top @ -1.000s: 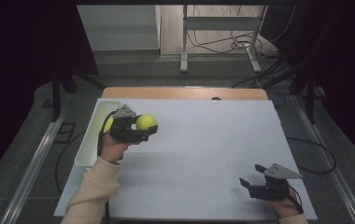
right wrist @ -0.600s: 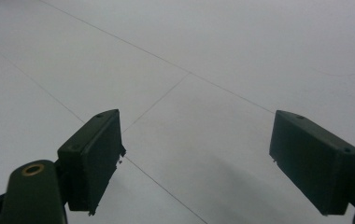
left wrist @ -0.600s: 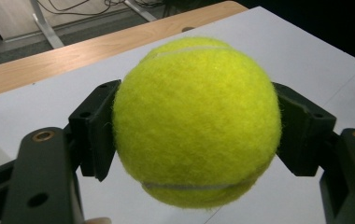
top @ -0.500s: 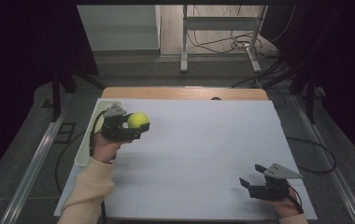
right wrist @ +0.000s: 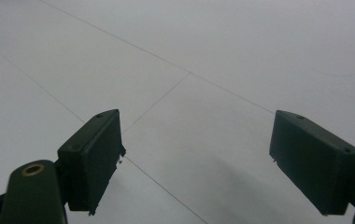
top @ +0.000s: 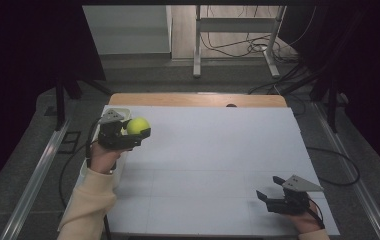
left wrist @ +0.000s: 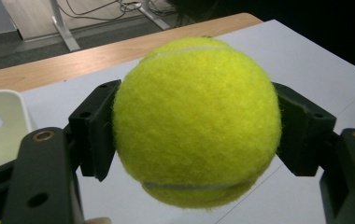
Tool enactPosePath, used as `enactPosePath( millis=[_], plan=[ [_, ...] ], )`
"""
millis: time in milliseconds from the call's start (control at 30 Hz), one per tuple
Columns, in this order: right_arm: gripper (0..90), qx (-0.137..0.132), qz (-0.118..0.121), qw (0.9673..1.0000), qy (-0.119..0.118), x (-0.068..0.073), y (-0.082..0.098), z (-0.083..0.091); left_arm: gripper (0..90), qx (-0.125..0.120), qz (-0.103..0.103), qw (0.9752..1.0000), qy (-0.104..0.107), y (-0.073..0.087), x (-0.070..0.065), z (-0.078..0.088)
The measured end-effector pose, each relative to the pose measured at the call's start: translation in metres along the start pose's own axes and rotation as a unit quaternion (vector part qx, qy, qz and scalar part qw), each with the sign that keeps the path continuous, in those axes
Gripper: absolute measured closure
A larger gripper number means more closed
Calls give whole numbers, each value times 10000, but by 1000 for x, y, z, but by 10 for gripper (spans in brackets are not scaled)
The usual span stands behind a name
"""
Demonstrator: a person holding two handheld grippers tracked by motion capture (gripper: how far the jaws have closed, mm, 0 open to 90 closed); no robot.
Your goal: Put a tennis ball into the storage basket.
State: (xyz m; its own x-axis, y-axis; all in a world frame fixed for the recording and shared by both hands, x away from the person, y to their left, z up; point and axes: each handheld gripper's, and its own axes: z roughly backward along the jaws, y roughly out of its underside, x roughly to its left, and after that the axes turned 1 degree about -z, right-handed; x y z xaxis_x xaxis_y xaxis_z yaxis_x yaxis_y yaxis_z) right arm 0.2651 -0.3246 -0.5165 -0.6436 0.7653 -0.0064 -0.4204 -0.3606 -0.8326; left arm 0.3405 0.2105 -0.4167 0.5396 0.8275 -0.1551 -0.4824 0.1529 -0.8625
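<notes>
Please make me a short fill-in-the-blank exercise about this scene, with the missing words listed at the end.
1. The left gripper is shut on a yellow tennis ____.
2. The right gripper has its jaws ____, with nothing between them.
3. The white bin stands at the table's ____ edge in the high view.

Missing words: ball; open; left

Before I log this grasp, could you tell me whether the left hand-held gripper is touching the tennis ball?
Touching. In the left gripper view, the left hand-held gripper has both black jaws pressed against opposite sides of the tennis ball, with no gap.
</notes>
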Motion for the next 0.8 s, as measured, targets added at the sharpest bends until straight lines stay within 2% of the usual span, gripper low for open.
enactPosePath(
  millis=[233, 800],
  plan=[
    [177, 1, -1, 10000, -1, 0, 0, 0, 259, -18, 71, 9997, -227, 2, 10, 7],
    [177, 3, 4, 10000, 5, 0, 0, 0, 259, 24, 221, 9984, -514, 11, 27, 19]
  ],
)
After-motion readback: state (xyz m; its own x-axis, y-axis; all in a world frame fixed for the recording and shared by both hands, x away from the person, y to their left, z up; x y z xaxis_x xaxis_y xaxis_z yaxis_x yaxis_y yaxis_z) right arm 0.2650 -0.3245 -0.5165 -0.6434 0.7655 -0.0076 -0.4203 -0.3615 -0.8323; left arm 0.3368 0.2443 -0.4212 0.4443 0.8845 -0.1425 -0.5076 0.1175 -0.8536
